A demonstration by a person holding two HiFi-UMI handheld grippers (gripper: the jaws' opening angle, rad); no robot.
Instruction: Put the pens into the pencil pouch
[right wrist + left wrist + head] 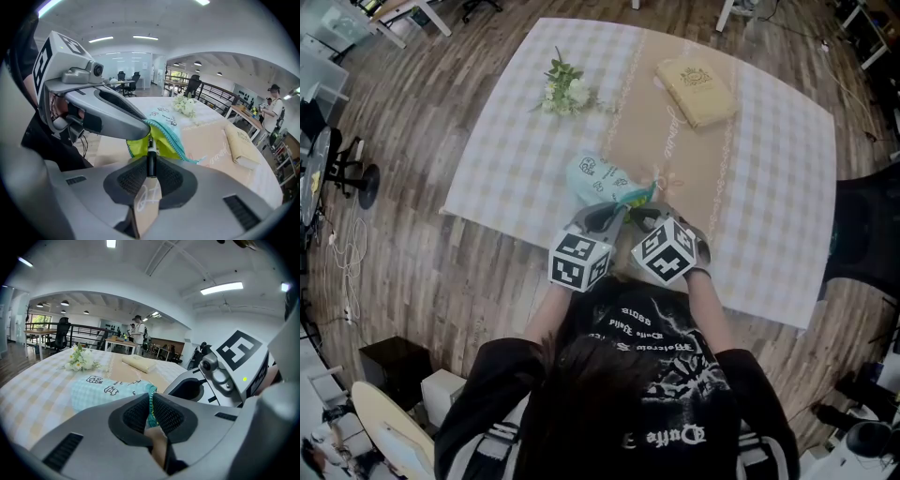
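The teal pencil pouch (600, 181) lies on the checked tablecloth near the front edge, its mouth toward me. My left gripper (602, 217) is shut on the pouch's zip edge (151, 401), holding the mouth up. In the right gripper view the pouch (165, 132) gapes and shows a yellow-green lining. My right gripper (149, 172) is shut on a pen (149, 157) with a black cap. The pen's far end reaches into the open mouth, just under the left gripper (139, 127). In the head view the right gripper (649, 216) sits close beside the left one, and the pen is hidden.
A bunch of white flowers (565, 89) lies at the back left of the table (769, 234). A beige cloth-covered book or case (696, 91) rests at the back right. A tan runner crosses the middle. People stand at desks far behind.
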